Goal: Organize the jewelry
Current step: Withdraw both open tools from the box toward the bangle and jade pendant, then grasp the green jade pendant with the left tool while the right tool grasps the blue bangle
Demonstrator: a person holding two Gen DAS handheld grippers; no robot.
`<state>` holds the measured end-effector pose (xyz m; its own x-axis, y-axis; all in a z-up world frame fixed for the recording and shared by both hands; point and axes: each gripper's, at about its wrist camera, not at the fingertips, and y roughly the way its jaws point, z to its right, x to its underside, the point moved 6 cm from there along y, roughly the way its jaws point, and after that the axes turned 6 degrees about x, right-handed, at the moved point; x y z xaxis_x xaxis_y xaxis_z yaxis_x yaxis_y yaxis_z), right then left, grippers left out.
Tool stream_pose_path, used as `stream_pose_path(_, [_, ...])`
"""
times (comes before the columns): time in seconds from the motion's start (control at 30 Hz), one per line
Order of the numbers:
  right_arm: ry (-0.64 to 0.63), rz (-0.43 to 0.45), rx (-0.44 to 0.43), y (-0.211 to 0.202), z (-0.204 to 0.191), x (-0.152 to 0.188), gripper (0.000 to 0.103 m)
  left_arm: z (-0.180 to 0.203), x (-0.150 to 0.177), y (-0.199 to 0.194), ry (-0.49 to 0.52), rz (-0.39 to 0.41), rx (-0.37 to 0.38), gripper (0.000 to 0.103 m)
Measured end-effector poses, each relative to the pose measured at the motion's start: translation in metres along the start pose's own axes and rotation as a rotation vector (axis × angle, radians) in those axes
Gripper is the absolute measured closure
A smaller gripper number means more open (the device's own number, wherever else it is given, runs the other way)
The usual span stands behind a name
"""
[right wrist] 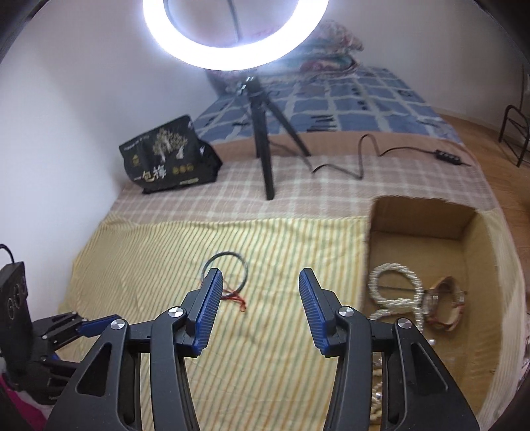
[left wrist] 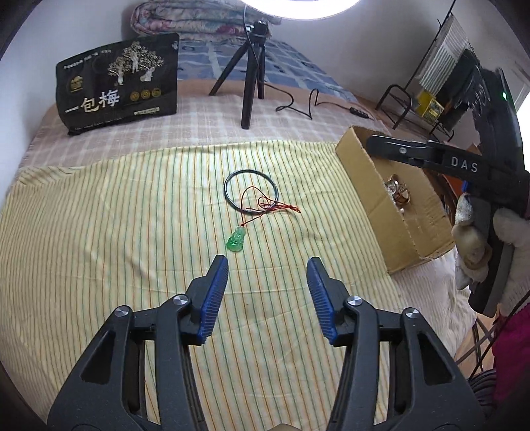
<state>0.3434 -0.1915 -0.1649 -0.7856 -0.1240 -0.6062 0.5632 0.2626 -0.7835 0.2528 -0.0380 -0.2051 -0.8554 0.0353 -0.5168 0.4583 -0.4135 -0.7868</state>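
Note:
A green jade pendant [left wrist: 236,241] on a red cord [left wrist: 265,202] lies on the yellow striped cloth [left wrist: 116,215], its cord crossing a dark bangle [left wrist: 250,189]. My left gripper [left wrist: 267,265] is open and empty, just short of the pendant. My right gripper [right wrist: 258,277] is open and empty, held above the cloth beside the cardboard box [right wrist: 477,265]; it shows in the left wrist view [left wrist: 391,144] over the box [left wrist: 374,205]. The bangle [right wrist: 228,258] and cord end [right wrist: 237,300] sit ahead of its left finger. The box holds a pearl necklace [right wrist: 396,288] and a watch [right wrist: 445,303].
A black tripod [left wrist: 251,83] with a ring light [right wrist: 235,33] stands on the checked bed cover behind the cloth, its cable [left wrist: 308,102] trailing right. A black snack bag [left wrist: 119,83] stands at the back left. A folded quilt [left wrist: 198,16] lies far back.

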Motion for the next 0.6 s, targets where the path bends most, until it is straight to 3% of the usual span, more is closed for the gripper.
stream_pose_path(0.6, [0.067,-0.208,-0.047,0.097,-0.021,0.005,0.071,-0.023,-0.008,0.060,0.044,-0.123,-0.002,0.059])
